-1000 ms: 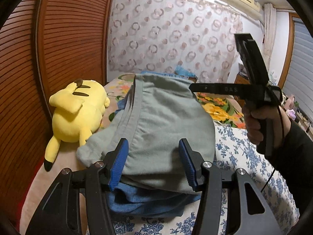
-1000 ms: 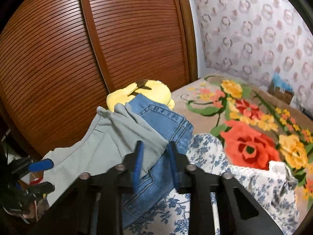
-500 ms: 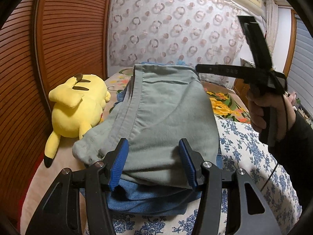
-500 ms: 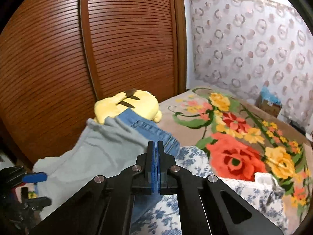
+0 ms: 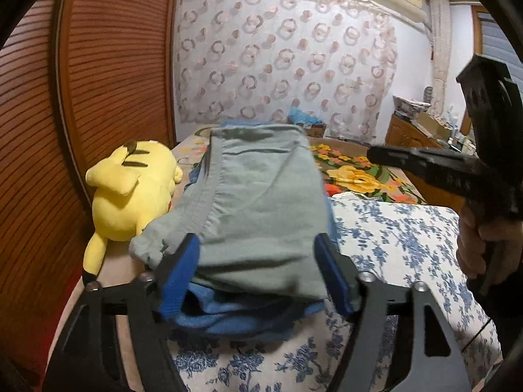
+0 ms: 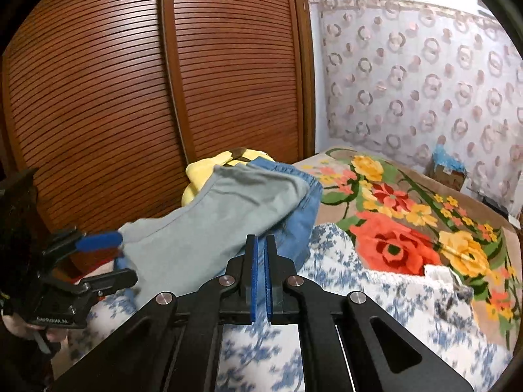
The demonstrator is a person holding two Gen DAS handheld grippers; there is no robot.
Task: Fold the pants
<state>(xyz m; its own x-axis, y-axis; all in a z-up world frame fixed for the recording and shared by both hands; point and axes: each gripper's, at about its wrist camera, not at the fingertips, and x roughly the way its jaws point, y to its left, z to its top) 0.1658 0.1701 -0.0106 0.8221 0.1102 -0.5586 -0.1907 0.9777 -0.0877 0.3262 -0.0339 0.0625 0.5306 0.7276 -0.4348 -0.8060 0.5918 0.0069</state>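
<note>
The left gripper (image 5: 256, 274) is straddling the near hem of the grey pants (image 5: 261, 202), jaws just opening wide, pads off the cloth. The pants are lying folded on jeans (image 5: 235, 317), long axis running straight away along the bed (image 5: 392, 248). The right gripper (image 6: 260, 281) is sitting shut and empty, farther off. A yellow plush (image 5: 130, 192) is crowding the left side.

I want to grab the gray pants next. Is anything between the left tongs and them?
Nothing visible blocks them. The left tongs stand open on either side of the gray pants, which lie folded on top of the blue jeans. The yellow plush toy sits off to the side.
</note>
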